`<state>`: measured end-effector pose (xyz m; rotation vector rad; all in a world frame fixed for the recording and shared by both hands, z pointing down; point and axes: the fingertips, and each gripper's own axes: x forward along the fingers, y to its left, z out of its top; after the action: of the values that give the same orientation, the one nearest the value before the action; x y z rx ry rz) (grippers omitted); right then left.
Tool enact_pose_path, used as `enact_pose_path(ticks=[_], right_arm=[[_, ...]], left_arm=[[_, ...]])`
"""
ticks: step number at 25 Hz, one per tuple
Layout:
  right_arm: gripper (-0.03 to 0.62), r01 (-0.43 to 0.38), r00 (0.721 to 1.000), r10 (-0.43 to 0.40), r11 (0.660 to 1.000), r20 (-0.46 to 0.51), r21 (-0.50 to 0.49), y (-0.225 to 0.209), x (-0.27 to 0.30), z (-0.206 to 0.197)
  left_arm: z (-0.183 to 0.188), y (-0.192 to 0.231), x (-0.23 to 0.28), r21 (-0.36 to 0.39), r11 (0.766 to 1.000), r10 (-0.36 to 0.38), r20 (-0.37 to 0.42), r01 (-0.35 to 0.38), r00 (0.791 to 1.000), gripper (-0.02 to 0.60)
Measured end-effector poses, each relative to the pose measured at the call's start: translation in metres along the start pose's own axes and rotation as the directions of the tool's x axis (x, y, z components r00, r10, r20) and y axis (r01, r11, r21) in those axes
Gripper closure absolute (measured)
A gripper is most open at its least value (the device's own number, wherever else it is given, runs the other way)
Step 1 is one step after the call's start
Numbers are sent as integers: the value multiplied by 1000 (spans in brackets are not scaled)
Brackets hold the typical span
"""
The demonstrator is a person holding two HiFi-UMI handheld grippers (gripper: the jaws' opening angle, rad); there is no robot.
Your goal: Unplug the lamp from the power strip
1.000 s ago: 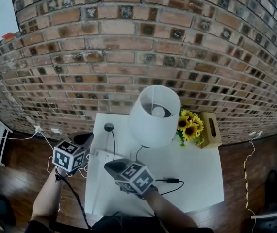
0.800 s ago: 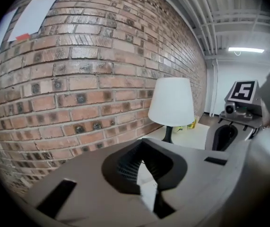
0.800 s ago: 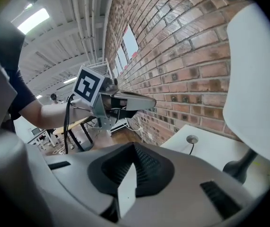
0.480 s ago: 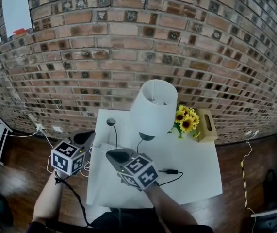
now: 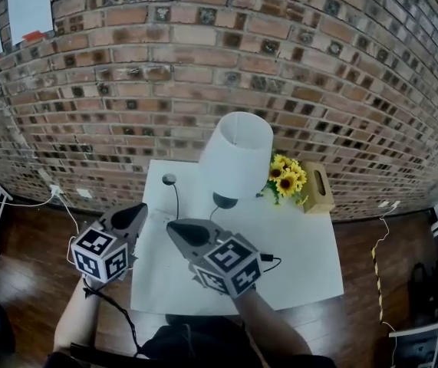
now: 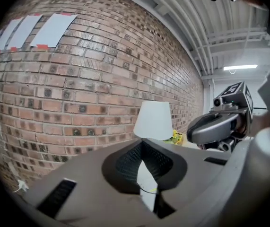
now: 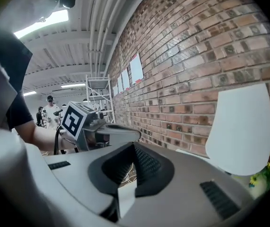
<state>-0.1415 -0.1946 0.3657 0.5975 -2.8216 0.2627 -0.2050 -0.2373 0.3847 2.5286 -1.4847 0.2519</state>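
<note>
Now my left claw (image 6: 142,143) and my right claw (image 7: 134,148) both hover over the white table's (image 5: 303,259) front-left part, each with its jaws pressed together on nothing. The lamp (image 5: 238,158) stands upright at the back near the brick wall (image 5: 203,67), beside the sunflowers (image 5: 286,179).

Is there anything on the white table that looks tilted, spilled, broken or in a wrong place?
Nothing stands out. The lamp stands upright on the white table, the sunflowers and the wooden box sit side by side near the brick wall, and nothing looks spilled or damaged.
</note>
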Motion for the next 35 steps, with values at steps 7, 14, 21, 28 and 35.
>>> enact_pose_path(ticks=[7, 14, 21, 28, 35], right_arm=[[597, -22, 996, 26, 999, 91, -46, -1, -37, 23], [597, -64, 993, 69, 997, 100, -51, -12, -72, 15], [597, -116, 986, 123, 991, 114, -66, -18, -94, 13], [597, -177, 970, 187, 981, 153, -82, -11, -108, 14], [597, -279, 939, 300, 951, 169, -134, 16, -112, 19]], left_arm=[[26, -35, -4, -5, 999, 54, 69, -53, 996, 563], [34, -73, 5, 63, 989, 127, 69, -132, 989, 563], [41, -93, 4, 24, 983, 182, 76, -184, 980, 563], [42, -116, -5, 60, 974, 216, 69, -221, 974, 563], [60, -119, -47, 41, 935, 345, 116, -352, 931, 563]])
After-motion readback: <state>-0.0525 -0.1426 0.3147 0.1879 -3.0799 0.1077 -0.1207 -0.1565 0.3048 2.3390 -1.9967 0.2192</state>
